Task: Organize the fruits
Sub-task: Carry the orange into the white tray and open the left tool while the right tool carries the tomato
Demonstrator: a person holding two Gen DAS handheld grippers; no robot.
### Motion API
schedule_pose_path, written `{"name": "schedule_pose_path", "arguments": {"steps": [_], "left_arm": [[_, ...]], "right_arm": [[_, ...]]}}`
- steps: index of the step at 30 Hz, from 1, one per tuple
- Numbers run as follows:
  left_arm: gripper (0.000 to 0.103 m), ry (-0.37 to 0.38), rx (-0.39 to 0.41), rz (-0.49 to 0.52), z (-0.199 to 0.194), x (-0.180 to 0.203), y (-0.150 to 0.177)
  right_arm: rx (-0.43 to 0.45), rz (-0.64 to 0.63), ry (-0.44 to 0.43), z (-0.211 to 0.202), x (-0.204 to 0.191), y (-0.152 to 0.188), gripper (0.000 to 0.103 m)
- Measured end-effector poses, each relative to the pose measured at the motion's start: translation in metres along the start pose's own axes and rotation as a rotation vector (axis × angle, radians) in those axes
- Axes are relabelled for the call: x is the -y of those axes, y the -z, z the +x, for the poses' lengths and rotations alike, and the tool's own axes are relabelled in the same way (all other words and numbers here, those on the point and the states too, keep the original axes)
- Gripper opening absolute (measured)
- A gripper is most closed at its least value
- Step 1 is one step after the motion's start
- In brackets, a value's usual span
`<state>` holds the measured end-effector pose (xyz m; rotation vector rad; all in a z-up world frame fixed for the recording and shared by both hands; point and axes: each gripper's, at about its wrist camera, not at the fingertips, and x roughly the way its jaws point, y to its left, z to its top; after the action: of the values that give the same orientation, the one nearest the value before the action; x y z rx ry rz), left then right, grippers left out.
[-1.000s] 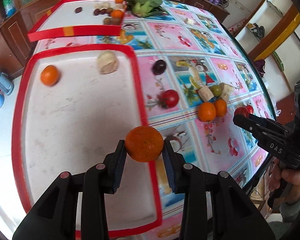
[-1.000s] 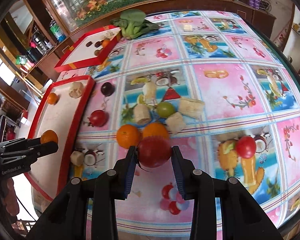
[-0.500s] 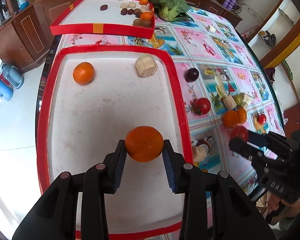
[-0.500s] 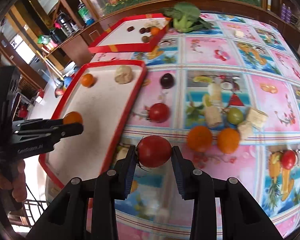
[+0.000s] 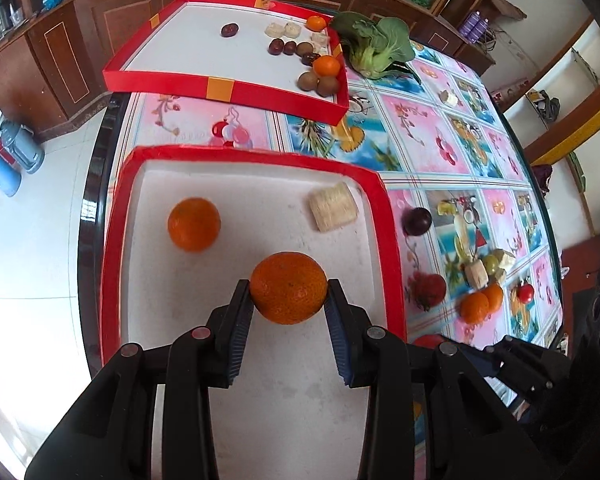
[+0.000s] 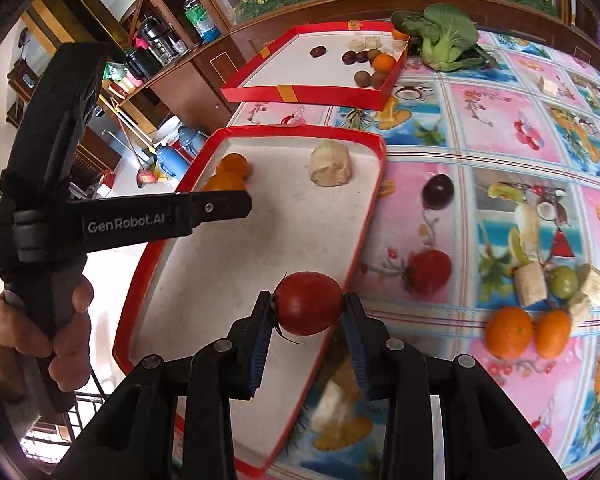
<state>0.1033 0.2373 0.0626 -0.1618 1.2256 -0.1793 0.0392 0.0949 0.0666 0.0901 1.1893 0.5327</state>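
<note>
— Fruits, where? Near tray holds an orange and a pale chunk.
— Grippers?
— Left gripper clamps a mandarin above it; right gripper clamps a tomato over its rim.

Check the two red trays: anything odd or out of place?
The far tray sits askew, its left end hanging past the table edge. A leafy green vegetable lies beside its right corner among the fruit. The near tray looks square.
</note>
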Motion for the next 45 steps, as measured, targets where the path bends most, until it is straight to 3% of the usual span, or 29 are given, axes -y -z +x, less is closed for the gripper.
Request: {"name": "schedule_pose_path", "arguments": {"steps": [15,28,45], "left_arm": [[0.034,-0.02,-0.041,0.03,0.042,-0.003,-0.035],[0.034,-0.04,-0.056,0.059,0.054,-0.002,-0.045],[0.034,-0.044,-0.07,0.045,0.057,0.0,-0.05]], "right_arm": [[-0.048,0.0,0.011,0.041,-0.009,-0.025,0.036],[-0.078,-0.022,0.037,0.064,-0.007,-0.034,0.036],[-0.076,-0.022,0.02,0.063,-0.008,-0.034,0.042]]}}
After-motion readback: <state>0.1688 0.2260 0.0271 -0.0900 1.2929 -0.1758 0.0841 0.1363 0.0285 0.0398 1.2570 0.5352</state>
